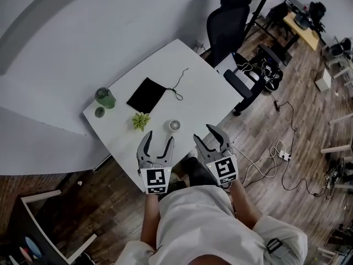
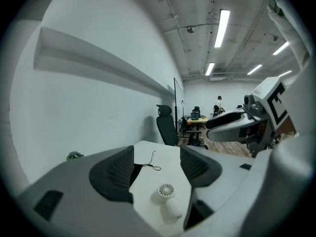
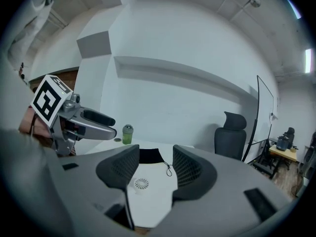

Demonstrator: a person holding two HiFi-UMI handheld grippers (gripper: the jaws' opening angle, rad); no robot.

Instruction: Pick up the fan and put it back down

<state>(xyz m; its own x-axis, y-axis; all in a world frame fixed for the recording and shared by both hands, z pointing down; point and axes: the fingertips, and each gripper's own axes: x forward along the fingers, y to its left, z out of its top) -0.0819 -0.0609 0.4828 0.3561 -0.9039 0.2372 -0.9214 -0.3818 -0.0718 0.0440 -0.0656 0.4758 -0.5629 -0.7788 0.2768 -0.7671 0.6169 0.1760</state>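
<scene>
The left gripper (image 1: pixel 159 138) and right gripper (image 1: pixel 202 132) are hovering at the table (image 1: pixel 182 76) edge — jaws apart, gripping nothing — the fan (image 1: pixel 175 126) lying just beyond them.

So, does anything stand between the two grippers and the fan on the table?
Nothing visible does. The fan lies on bare table ahead of the left gripper and right gripper; the small plant stands aside.
</scene>
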